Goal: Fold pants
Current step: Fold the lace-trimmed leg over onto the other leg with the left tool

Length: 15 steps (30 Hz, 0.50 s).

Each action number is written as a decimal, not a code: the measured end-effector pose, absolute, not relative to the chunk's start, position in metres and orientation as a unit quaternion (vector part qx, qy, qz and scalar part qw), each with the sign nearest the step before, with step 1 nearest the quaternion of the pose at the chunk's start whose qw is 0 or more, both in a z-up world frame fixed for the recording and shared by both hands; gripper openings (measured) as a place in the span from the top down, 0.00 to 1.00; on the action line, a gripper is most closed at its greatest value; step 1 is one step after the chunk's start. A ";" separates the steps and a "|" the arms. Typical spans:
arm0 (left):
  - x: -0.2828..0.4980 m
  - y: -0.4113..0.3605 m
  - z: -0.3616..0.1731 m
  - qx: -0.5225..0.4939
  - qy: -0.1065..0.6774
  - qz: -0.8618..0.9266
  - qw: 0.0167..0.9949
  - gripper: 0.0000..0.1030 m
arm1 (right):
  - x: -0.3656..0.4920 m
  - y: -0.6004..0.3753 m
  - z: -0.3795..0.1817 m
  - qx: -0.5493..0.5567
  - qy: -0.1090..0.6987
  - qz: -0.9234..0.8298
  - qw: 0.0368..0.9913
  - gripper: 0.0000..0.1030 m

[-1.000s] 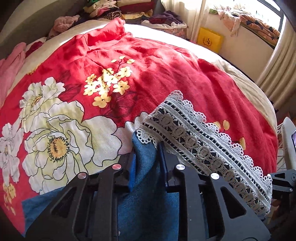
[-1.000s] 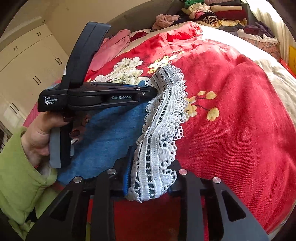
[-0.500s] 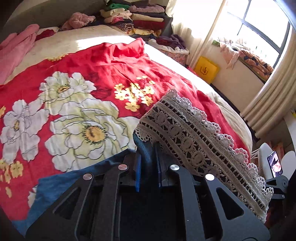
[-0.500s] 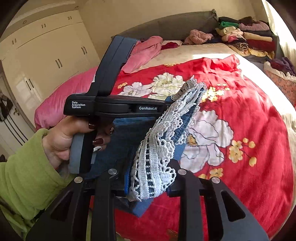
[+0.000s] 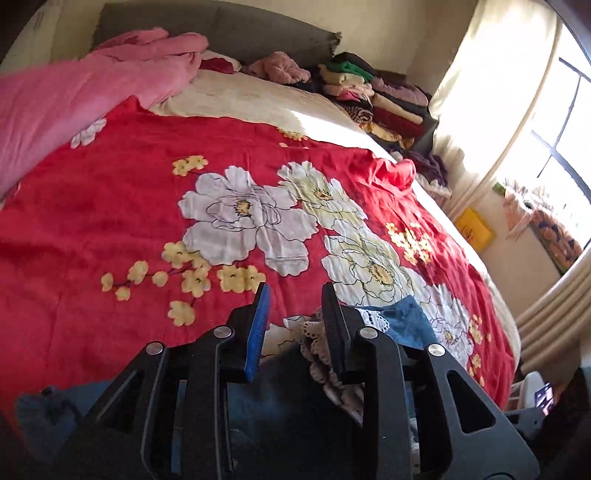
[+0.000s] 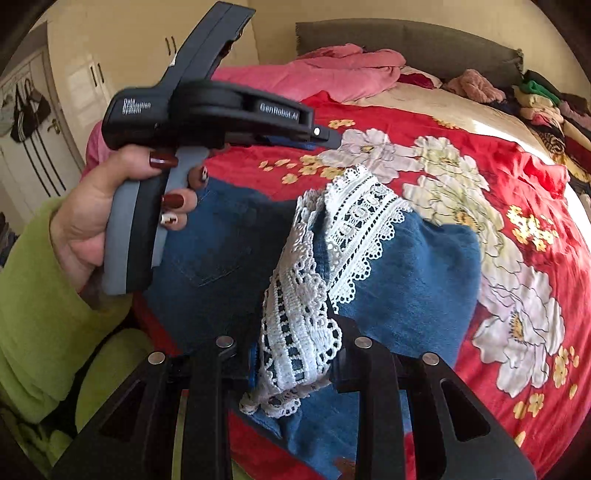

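Note:
The blue denim pants (image 6: 406, 280) with a white lace hem (image 6: 354, 221) lie doubled over on the red flowered bedspread (image 5: 110, 221). My right gripper (image 6: 295, 332) is shut on a bunch of the lace hem, low in the right wrist view. A hand in a green sleeve holds my left gripper (image 6: 332, 138) just above the pants. In the left wrist view my left gripper (image 5: 295, 291) has its jaws opening, with only bedspread showing between them. Lace (image 5: 321, 343) and denim (image 5: 410, 321) lie beside and under its right finger.
A pink blanket (image 5: 74, 92) is heaped at the far left of the bed. Folded clothes (image 5: 373, 99) are stacked by the grey headboard (image 5: 221, 29). Curtains and a window (image 5: 554, 129) are on the right, and a wardrobe (image 6: 74, 74) stands behind the left hand.
Both grippers swung across the bed with the lace hem, folding the pants over. The left gripper, shut on denim before, has opened and let it go. The right keeps its grip.

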State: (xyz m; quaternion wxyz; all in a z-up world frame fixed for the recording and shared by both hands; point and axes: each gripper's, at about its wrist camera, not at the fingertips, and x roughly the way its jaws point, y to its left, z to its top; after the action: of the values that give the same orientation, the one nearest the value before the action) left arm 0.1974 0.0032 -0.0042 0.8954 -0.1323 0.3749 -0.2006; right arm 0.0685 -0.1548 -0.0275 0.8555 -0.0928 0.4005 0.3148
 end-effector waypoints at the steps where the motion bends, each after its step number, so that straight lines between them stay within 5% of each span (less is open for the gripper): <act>1: 0.193 0.008 -0.006 -0.148 0.371 -0.203 0.894 0.78 | 0.068 -0.146 -0.032 -0.100 0.405 0.317 0.852 0.75; 7: 0.191 0.011 -0.031 -0.195 0.383 -0.219 0.876 0.65 | 0.066 -0.109 -0.053 -0.150 0.419 0.318 0.837 0.66; 15: 0.192 0.006 -0.045 -0.198 0.397 -0.239 0.864 0.49 | 0.056 -0.152 -0.021 -0.085 0.411 0.359 0.834 0.52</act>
State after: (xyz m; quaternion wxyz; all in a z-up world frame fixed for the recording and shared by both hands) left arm 0.1920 0.0058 -0.0450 0.8641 -0.1977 0.3966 -0.2385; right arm 0.0556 -0.1518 -0.0213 0.8335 -0.0849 0.4114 0.3589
